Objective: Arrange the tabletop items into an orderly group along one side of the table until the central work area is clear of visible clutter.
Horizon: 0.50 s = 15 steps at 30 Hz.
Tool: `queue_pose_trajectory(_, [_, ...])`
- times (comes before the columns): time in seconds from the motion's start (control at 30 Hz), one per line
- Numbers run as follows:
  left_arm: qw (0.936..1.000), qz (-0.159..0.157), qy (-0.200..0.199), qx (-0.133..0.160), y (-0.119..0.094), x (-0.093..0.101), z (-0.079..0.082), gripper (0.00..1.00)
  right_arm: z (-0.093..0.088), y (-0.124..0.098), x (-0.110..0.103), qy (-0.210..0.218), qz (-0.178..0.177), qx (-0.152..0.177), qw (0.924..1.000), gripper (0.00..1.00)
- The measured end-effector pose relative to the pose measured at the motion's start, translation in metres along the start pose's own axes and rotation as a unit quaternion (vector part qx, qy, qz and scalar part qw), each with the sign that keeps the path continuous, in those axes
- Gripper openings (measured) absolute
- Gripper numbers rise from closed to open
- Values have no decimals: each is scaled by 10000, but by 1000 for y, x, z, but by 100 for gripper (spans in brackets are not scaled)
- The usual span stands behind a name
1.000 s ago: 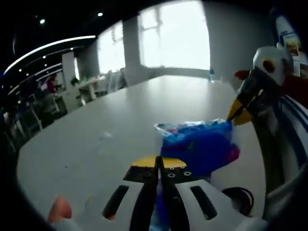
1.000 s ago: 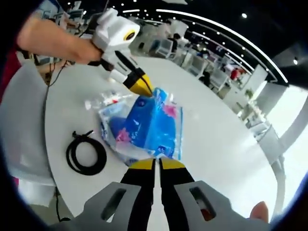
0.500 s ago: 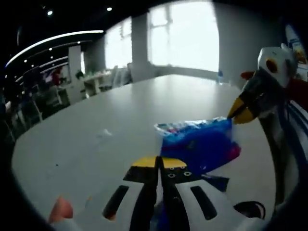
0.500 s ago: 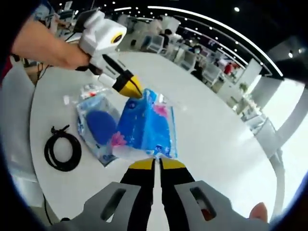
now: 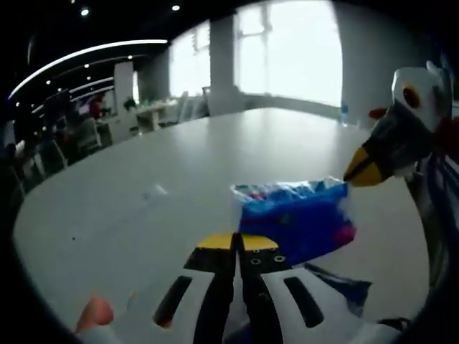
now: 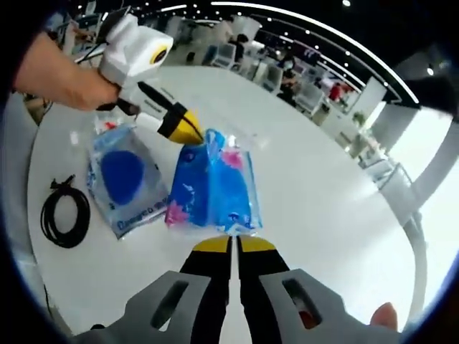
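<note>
Both grippers hold one blue plastic-wrapped packet (image 6: 215, 188) stretched between them above the white table (image 6: 315, 179). In the right gripper view the right gripper (image 6: 229, 245) has its yellow-tipped fingers pressed together on the packet's near edge at 6 o'clock, while the left gripper (image 6: 188, 132) comes in from 10 o'clock, its tips pinching the far top corner. The left gripper view shows the same packet just beyond its own closed tips, with the right gripper's beak at 3 o'clock.

A second packet with a round blue pad (image 6: 125, 183) lies flat on the table at 9 o'clock, touching or just under the held one's left edge, and a coiled black cable (image 6: 63, 215) sits farther out toward 8 o'clock.

The risk, as I judge it, is in the thin film: each grip catches only an edge, so uneven pulling could tear the wrap or let a corner slip free. The sagging packet could also drag the flat one out of place.
</note>
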<state>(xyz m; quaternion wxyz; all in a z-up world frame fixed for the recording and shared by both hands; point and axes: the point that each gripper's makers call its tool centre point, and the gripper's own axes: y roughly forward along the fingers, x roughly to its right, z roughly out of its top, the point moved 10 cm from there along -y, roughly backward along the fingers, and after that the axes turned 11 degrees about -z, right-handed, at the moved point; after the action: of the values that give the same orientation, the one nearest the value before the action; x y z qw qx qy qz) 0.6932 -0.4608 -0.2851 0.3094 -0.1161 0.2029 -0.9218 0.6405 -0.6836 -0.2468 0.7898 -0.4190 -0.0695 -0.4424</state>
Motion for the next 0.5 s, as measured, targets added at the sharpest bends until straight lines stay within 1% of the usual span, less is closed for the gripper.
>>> queue_pose_trajectory(0.07, [10000, 31, -30, -56, 6, -2, -4, 0, -4, 7, 1, -11, -33, -52, 10000, 4])
queue_pose_trajectory(0.27, [9999, 61, -32, -115, 18, 0, -9, 0, -15, 26, 4, 50, -47, -220, 9997, 4])
queue_pose_trajectory(0.5, [9995, 184, -110, -225, 27, -2, -21, 0, -22, 37, 2, 170, -21, -296, 9994, 4])
